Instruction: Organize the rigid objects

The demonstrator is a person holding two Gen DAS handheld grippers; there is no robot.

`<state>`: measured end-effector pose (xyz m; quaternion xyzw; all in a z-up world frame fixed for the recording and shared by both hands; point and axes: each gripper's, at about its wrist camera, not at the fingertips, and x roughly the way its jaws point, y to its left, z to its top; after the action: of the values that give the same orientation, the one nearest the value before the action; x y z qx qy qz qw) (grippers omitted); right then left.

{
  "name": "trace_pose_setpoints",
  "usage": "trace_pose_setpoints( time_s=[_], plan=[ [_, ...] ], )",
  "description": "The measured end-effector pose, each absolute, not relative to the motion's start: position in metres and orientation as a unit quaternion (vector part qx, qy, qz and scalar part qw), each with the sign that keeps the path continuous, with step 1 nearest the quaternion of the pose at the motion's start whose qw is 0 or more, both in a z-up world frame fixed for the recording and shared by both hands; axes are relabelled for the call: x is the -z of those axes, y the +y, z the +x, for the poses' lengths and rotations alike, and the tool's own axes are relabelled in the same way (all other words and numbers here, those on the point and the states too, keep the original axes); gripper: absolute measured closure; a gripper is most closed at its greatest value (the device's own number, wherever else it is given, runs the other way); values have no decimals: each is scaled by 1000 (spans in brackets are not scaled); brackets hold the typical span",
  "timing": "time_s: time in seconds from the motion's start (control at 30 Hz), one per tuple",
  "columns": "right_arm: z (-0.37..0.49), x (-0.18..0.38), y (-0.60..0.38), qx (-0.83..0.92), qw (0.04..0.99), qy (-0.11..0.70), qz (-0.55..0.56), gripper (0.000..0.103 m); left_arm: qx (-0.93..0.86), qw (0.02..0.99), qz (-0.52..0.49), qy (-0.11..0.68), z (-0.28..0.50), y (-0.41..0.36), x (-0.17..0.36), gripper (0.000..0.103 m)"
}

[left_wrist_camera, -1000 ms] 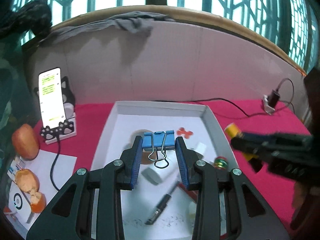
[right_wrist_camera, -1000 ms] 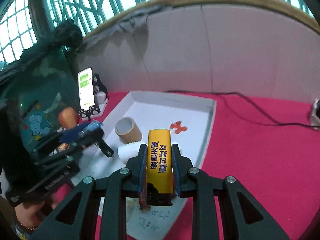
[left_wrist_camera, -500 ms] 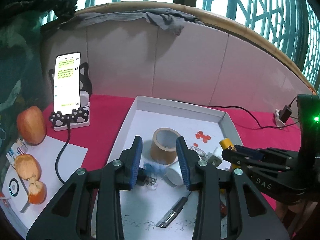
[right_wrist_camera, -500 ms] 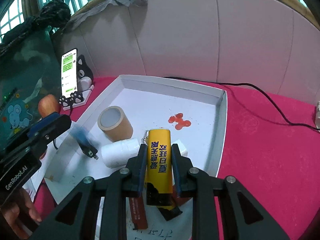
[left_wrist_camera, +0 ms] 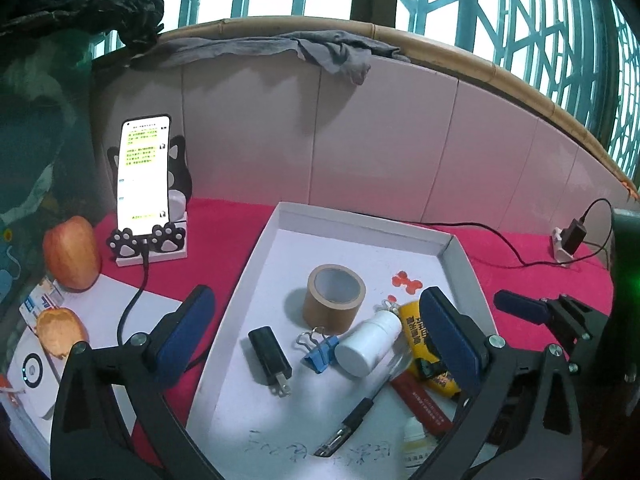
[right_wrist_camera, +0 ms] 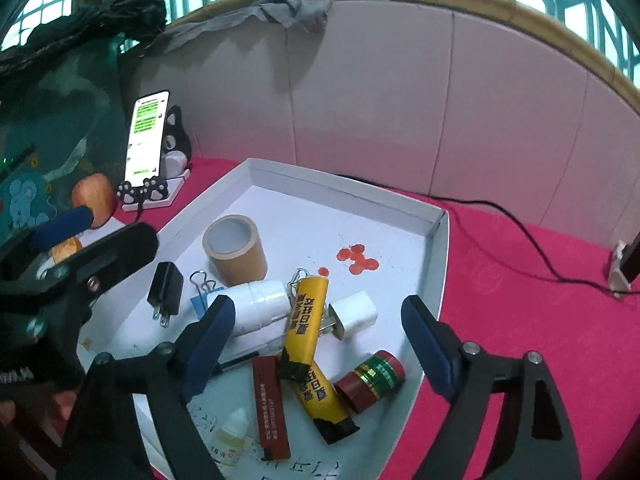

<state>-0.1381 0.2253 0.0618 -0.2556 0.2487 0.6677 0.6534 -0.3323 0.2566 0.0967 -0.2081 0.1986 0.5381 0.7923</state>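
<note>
A white tray (left_wrist_camera: 360,222) (right_wrist_camera: 344,184) on the red cloth holds a brown tape roll (left_wrist_camera: 335,297) (right_wrist_camera: 235,249), a blue binder clip (left_wrist_camera: 320,354) (right_wrist_camera: 201,303), a black plug (left_wrist_camera: 270,356) (right_wrist_camera: 165,291), a white bottle (left_wrist_camera: 368,346) (right_wrist_camera: 262,307), yellow tubes (right_wrist_camera: 306,320) (left_wrist_camera: 418,330), a white adapter (right_wrist_camera: 354,313), a red-green can (right_wrist_camera: 370,380), a red stick (right_wrist_camera: 271,406), a pen (left_wrist_camera: 352,418). My left gripper (left_wrist_camera: 316,330) is open and empty above the tray's near left. My right gripper (right_wrist_camera: 316,344) is open and empty above the tubes.
A lit phone on a paw-shaped stand (left_wrist_camera: 145,184) stands at the left with a cable. An apple (left_wrist_camera: 72,254) and cut fruit (left_wrist_camera: 60,326) lie on white paper left of the tray. A charger and cable (left_wrist_camera: 570,236) sit far right. A tiled wall rises behind.
My left gripper opened and let go of the blue binder clip, which now lies in the tray. My right gripper opened and released the yellow tube into the tray.
</note>
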Motion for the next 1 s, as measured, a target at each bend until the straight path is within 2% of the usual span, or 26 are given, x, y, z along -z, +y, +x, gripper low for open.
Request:
trace_pose_setpoints(
  time_s=[0.3, 0.53, 0.7, 0.87, 1.0],
  plan=[
    [-140, -71, 209, -662, 668, 230, -251, 17, -550, 787, -196, 202, -332, 248, -102, 0],
    [-115, -87, 171, -653, 695, 209, -216, 17, -510, 820, -204, 161, -340, 226, -121, 0],
    [-98, -103, 139, -628, 732, 174, -197, 17, -571, 793, -106, 184, -320, 192, -142, 0],
    [-73, -124, 105, -587, 779, 150, -160, 17, -588, 788, -100, 154, -314, 165, -166, 0],
    [-53, -145, 74, -553, 817, 130, -99, 17, -584, 804, -48, 99, -316, 129, -190, 0]
  ],
)
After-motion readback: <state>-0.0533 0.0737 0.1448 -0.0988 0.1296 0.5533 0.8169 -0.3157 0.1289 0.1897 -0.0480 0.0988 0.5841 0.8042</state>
